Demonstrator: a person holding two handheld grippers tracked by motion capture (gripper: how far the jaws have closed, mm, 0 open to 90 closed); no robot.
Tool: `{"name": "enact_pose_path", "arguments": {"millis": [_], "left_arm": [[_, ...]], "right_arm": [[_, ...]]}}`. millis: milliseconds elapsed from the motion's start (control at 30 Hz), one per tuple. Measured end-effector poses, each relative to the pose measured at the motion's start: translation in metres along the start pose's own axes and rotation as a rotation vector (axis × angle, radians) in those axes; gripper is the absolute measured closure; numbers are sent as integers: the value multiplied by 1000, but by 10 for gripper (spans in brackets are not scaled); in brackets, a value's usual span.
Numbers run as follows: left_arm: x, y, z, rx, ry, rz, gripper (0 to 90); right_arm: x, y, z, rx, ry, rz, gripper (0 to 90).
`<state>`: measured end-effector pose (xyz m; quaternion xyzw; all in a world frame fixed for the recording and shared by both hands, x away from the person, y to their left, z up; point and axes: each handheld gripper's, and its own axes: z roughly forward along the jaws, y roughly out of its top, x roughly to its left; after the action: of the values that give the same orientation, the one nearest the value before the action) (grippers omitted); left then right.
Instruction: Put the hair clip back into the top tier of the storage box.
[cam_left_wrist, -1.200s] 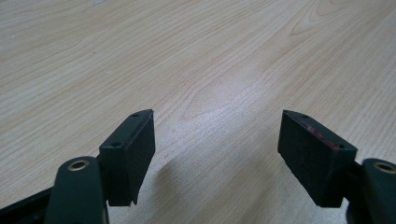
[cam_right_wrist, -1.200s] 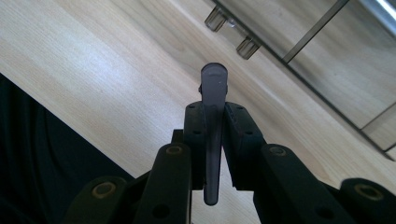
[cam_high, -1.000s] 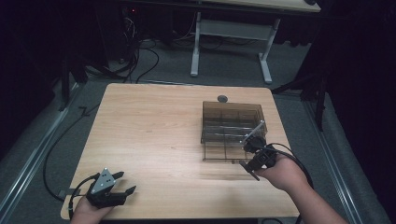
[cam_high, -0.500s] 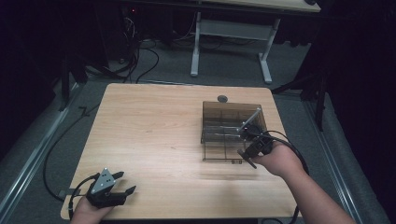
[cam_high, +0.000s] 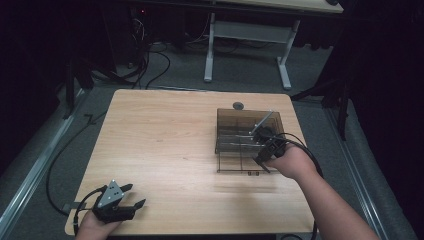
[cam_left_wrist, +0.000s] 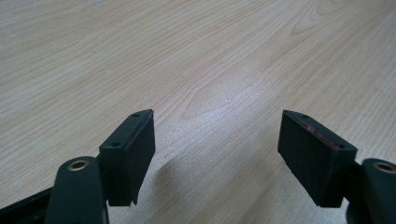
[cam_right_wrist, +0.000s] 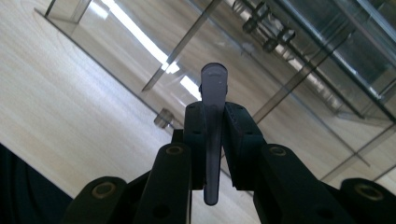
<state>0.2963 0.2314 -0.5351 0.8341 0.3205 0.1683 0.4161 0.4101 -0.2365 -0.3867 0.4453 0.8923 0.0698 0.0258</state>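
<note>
A smoky clear compartment box (cam_high: 226, 116) stands on the right half of the wooden table (cam_high: 165, 140). My right gripper (cam_high: 261, 134) hovers over the box's front right part, shut on a thin grey plastic strip (cam_high: 263, 121) that sticks out past the jaws toward the back. In the right gripper view the strip (cam_right_wrist: 213, 84) stands edge-on, pinched between the pads of the gripper (cam_right_wrist: 214, 112), with the box's dividers (cam_right_wrist: 303, 70) beyond. My left gripper (cam_high: 137, 195) rests at the table's front left corner, open, with bare wood between its jaws (cam_left_wrist: 217, 130).
A small dark round piece (cam_high: 238, 105) lies just behind the box. Two tiny dark parts (cam_high: 253, 173) sit at the box's front edge. Beyond the table stand a white desk frame (cam_high: 247, 45) and floor cables (cam_high: 145, 65).
My right gripper has moved away from the table's front, from the box's front right corner to over its compartments, carrying the strip. The left gripper has stayed put.
</note>
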Motion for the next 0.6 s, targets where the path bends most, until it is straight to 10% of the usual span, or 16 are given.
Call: {"name": "enact_pose_path", "arguments": {"millis": [600], "left_arm": [[0,0,0,4,-2,-1,279]], "right_arm": [[3,22,22,6,-7,-32,798]]}}
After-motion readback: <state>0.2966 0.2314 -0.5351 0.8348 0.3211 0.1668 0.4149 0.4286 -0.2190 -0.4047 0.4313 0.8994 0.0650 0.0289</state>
